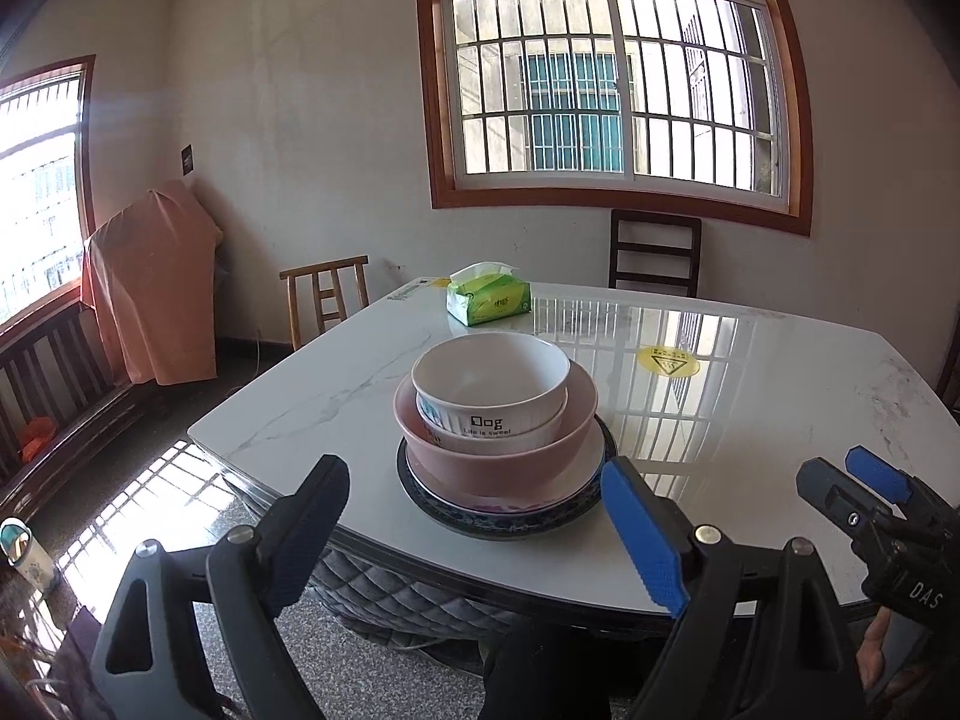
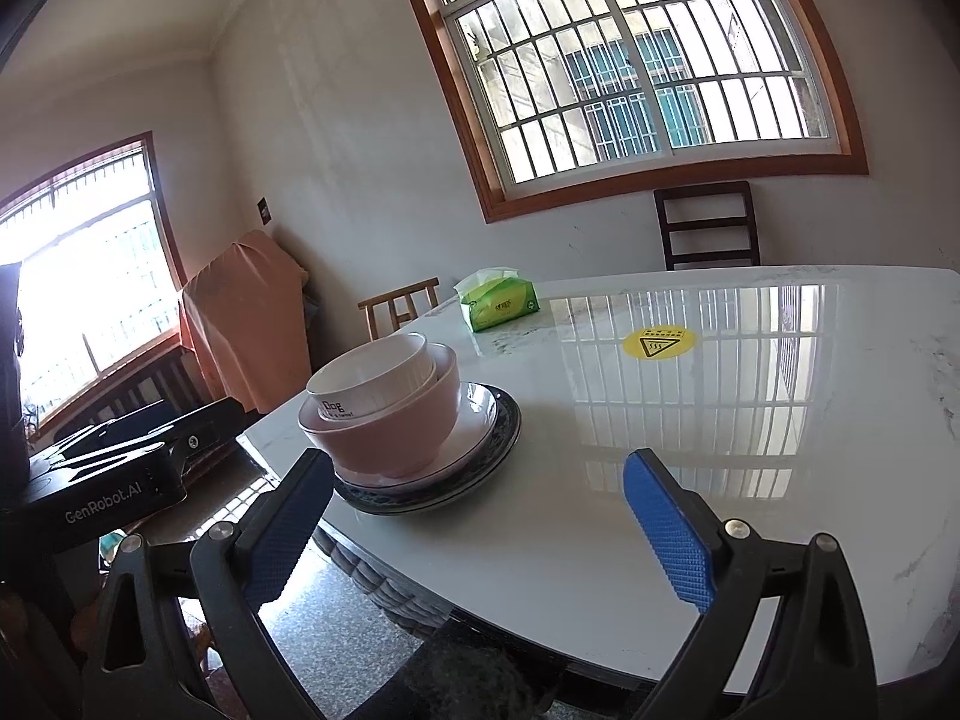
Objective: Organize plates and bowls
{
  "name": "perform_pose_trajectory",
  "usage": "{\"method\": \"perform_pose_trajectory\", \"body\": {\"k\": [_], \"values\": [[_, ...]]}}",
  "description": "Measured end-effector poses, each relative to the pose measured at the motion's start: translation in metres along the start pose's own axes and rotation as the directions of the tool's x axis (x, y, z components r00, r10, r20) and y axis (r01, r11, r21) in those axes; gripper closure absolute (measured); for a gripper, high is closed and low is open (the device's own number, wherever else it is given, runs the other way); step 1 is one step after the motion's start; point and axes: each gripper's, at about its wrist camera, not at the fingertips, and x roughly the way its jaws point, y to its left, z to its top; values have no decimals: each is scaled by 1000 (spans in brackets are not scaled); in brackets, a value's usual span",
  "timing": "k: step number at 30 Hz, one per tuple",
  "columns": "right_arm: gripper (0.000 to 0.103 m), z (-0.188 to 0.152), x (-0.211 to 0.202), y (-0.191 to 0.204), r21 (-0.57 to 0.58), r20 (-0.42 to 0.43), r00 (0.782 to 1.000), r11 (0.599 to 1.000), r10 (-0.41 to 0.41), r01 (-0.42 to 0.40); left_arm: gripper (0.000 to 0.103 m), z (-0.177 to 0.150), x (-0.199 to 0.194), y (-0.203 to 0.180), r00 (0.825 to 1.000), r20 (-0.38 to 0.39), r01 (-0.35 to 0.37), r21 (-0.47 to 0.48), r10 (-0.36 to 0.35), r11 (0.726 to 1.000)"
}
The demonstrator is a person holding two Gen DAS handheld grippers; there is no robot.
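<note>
Stacked near the front-left corner of the white marble worktop: white bowl lettered "Dog", nested in a second white bowl, inside a pink bowl, on a white plate over a dark blue-patterned plate. Left hand-held gripper spread wide just short of the stack, nothing between its blue pads, touching nothing. Right hand-held gripper likewise spread wide and empty, over the worktop's front edge, to the right of the stack. Farther back, well apart: green tissue pack and round yellow sticker.
</note>
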Motion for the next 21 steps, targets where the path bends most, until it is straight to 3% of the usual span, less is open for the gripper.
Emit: {"method": "perform_pose_trajectory", "body": {"k": [5, 9, 15, 18, 21], "values": [[4, 8, 4, -40, 20, -28, 996, 996, -87, 87, 15, -2, 6, -2, 1000, -24, 6, 1, -6, 1000], [4, 18, 10, -88, -13, -68, 972, 974, -225, 225, 15, -3, 9, -4, 999, -34, -1, 3, 1, 1000], [4, 23, 17, -176, 2, -164, 904, 916, -396, 401, 14, -8, 18, -11, 997, -37, -67, 39, 68, 997], [4, 24, 22, -215, -11, -215, 854, 876, -474, 483, 14, -10, 20, -11, 995, -41, -84, 42, 86, 996], [4, 26, 26, -249, 14, -272, 823, 854, -498, 521, 14, -13, 22, -4, 995, -67, -75, -2, 74, 997]]}}
